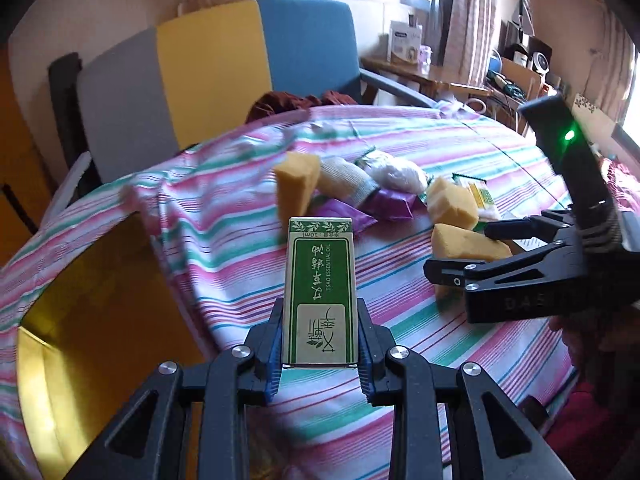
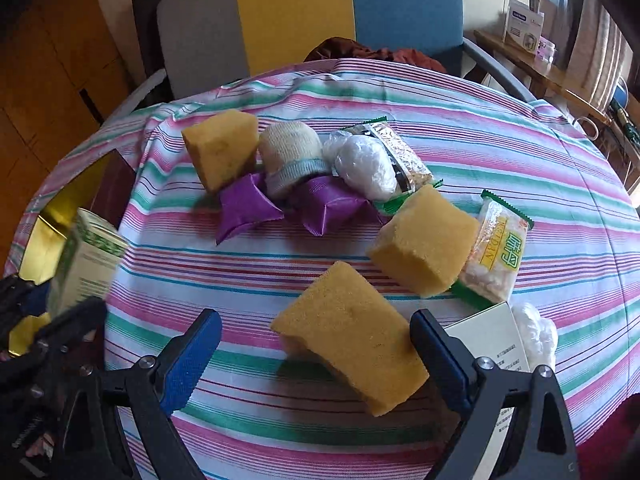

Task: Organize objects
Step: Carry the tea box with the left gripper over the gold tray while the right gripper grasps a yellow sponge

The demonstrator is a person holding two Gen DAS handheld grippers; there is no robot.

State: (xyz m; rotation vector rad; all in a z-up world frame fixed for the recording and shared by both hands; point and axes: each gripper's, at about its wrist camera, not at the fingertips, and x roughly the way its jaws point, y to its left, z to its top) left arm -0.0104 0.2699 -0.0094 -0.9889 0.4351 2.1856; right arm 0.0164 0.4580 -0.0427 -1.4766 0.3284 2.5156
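1. The left gripper (image 1: 320, 344) pinches a green-and-white essential oil box (image 1: 319, 292) by its lower end, one blue pad on each side; the box stands upright between the fingers, above the striped tablecloth (image 1: 400, 320).
2. Just below and to the left of that gripper, the cloth gives way to a gold-lined open box (image 1: 100, 320) at the table's edge.
3. The right gripper (image 2: 316, 356) is spread wide, its blue pads (image 2: 188, 360) on either side of a yellow sponge (image 2: 352, 336) that lies tilted on the cloth. The right pad sits just beside the sponge's end; whether it touches cannot be told. The left pad is clear of it.
4. Just right of the right gripper's right finger lies a pale carton (image 2: 488, 340), with a white plastic bag (image 2: 536, 336) beside it.
5. A little beyond the gripped-at sponge is a second sponge (image 2: 424, 240), touching a green-edged snack packet (image 2: 496, 248) on its right.
6. Farther ahead lie two purple sachets (image 2: 248, 208), a rolled beige sock (image 2: 292, 156), a third sponge (image 2: 224, 148) on their left, and a white wrapped bundle (image 2: 364, 164) on a clear packet to the right.
7. Beyond the table stands a grey, yellow and blue chair (image 2: 296, 12).
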